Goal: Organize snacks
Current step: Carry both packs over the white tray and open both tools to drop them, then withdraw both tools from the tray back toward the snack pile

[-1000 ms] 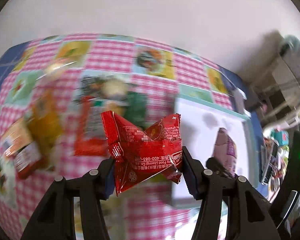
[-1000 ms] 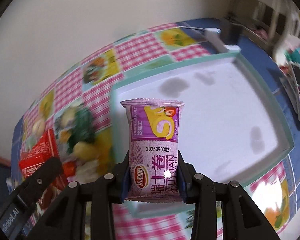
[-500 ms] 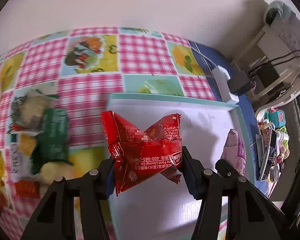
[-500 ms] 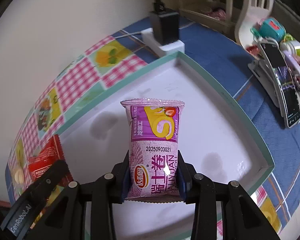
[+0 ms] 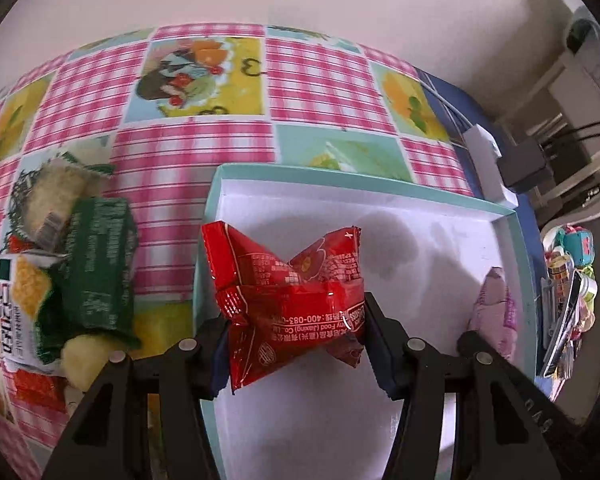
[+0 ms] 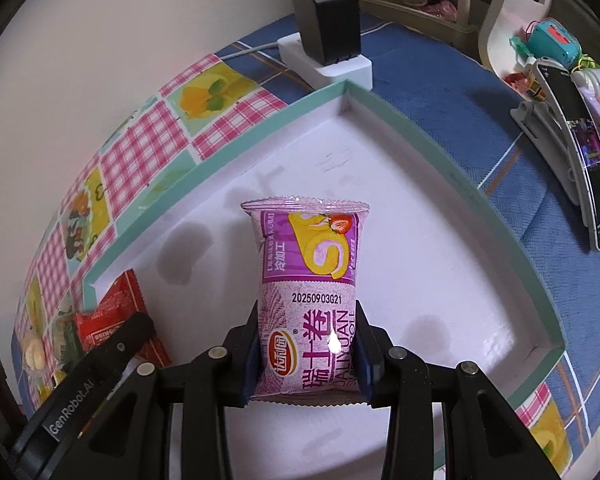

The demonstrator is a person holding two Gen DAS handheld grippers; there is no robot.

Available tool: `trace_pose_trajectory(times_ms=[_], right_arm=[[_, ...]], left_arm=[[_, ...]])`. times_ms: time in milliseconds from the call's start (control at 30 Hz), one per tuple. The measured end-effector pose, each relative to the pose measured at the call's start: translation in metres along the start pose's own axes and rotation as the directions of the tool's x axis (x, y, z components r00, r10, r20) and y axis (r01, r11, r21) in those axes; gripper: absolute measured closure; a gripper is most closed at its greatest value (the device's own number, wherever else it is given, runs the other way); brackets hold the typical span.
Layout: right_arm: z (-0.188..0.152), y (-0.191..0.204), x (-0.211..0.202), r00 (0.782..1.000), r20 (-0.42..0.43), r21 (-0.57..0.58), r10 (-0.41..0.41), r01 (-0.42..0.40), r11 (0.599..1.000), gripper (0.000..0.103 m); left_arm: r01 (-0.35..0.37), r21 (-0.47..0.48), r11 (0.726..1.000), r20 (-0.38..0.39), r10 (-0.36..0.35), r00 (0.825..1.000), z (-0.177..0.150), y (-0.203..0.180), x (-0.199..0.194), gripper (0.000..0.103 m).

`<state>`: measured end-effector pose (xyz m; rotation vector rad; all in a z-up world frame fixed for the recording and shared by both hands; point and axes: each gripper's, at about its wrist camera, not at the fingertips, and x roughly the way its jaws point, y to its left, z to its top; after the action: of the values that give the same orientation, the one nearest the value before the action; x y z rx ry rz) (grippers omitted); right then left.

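My left gripper (image 5: pixel 296 340) is shut on a crumpled red snack packet (image 5: pixel 288 292) and holds it over the left part of the white tray with a teal rim (image 5: pixel 360 178). My right gripper (image 6: pixel 306 356) is shut on a purple swiss-roll packet (image 6: pixel 308 280), upright over the middle of the same tray (image 6: pixel 240 152). The purple packet (image 5: pixel 494 312) shows at the tray's right side in the left wrist view. The red packet (image 6: pixel 112 316) and left gripper show at the tray's left corner in the right wrist view.
Several loose snack packets, green (image 5: pixel 96 264) and yellow among them, lie on the pink checked tablecloth (image 5: pixel 308 80) left of the tray. A white power strip with a black charger (image 6: pixel 328 40) sits behind the tray. A phone on a stand (image 6: pixel 584 160) and toys stand to the right.
Both grippers have moved rightward from the snack pile to over the tray, each still holding its packet. The tray now fills more of both views.
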<state>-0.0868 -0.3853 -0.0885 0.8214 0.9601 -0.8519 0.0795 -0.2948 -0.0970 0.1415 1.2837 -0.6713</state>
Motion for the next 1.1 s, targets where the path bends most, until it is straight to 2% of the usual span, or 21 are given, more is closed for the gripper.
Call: trace_pose_trajectory(times_ms=[133, 300, 500, 633, 800, 867, 933, 1067, 1100], right_arm=[[-0.001, 0.008, -0.002, 1.0, 0.001, -0.024, 0.017, -0.017, 1.0, 0.062], [-0.005, 0.022, -0.006, 0.999, 0.004, -0.071, 0.038, -0.037, 0.997, 0.062], [-0.007, 0.04, -0.011, 0.999, 0.014, -0.134, 0.042, -0.04, 0.99, 0.06], [-0.007, 0.044, -0.016, 0.999, 0.024, -0.153, 0.042, -0.038, 0.987, 0.06], [-0.009, 0.048, -0.019, 0.999, 0.027, -0.17, 0.036, -0.031, 0.985, 0.06], [-0.009, 0.049, -0.018, 0.999, 0.026, -0.178, 0.038, -0.033, 0.983, 0.054], [-0.009, 0.05, -0.02, 0.999, 0.037, -0.185, 0.037, -0.029, 0.982, 0.035], [-0.01, 0.053, -0.025, 0.997, 0.059, -0.196, 0.046, -0.034, 0.98, 0.026], [-0.011, 0.054, -0.026, 0.997, 0.06, -0.199, 0.059, -0.046, 0.979, 0.017]], left_arm=[[-0.029, -0.038, 0.999, 0.018, 0.03, 0.999, 0.0, 0.023, -0.007, 0.045], [-0.018, -0.08, 0.997, 0.029, 0.02, 0.999, -0.002, 0.045, -0.016, 0.045], [0.026, -0.083, 0.996, 0.045, -0.022, 0.999, -0.006, 0.041, -0.022, 0.045], [0.061, -0.085, 0.994, 0.069, -0.055, 0.996, -0.005, 0.037, -0.04, 0.044], [0.036, -0.074, 0.997, 0.083, -0.029, 0.996, -0.004, 0.033, -0.059, 0.044], [0.033, -0.082, 0.996, 0.098, -0.025, 0.995, -0.004, 0.034, -0.066, 0.041], [0.018, -0.09, 0.996, 0.113, -0.007, 0.994, -0.003, 0.037, -0.071, 0.026], [-0.072, -0.099, 0.992, 0.151, 0.087, 0.985, -0.003, 0.043, -0.076, 0.021], [-0.092, -0.105, 0.99, 0.158, 0.107, 0.982, -0.003, 0.045, -0.076, 0.017]])
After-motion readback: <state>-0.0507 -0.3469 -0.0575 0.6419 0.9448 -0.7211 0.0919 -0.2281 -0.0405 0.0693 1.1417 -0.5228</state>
